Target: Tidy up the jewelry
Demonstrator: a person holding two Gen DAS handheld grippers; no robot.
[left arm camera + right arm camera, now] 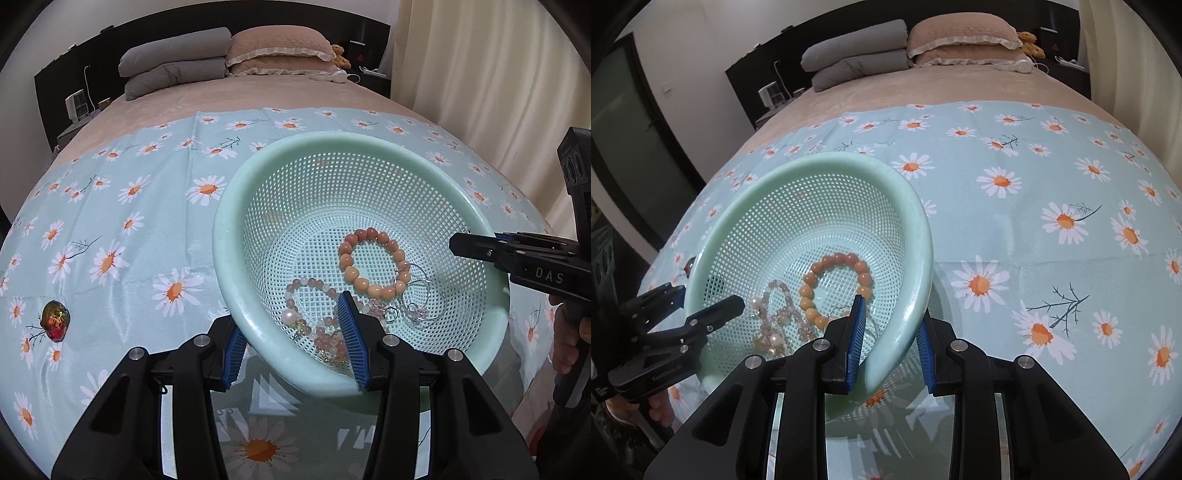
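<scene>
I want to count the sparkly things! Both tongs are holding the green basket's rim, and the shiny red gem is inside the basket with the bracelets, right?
Not quite. The left wrist view shows the shiny red gem lying on the daisy cloth, outside the green basket. The rest is right.

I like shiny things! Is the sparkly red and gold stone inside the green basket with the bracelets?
No, the iridescent stone lies on the daisy cloth, well outside the green mesh basket.

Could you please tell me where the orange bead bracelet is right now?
In both wrist views the orange bead bracelet lies inside the green mesh basket, beside the pink bead strand.
</scene>
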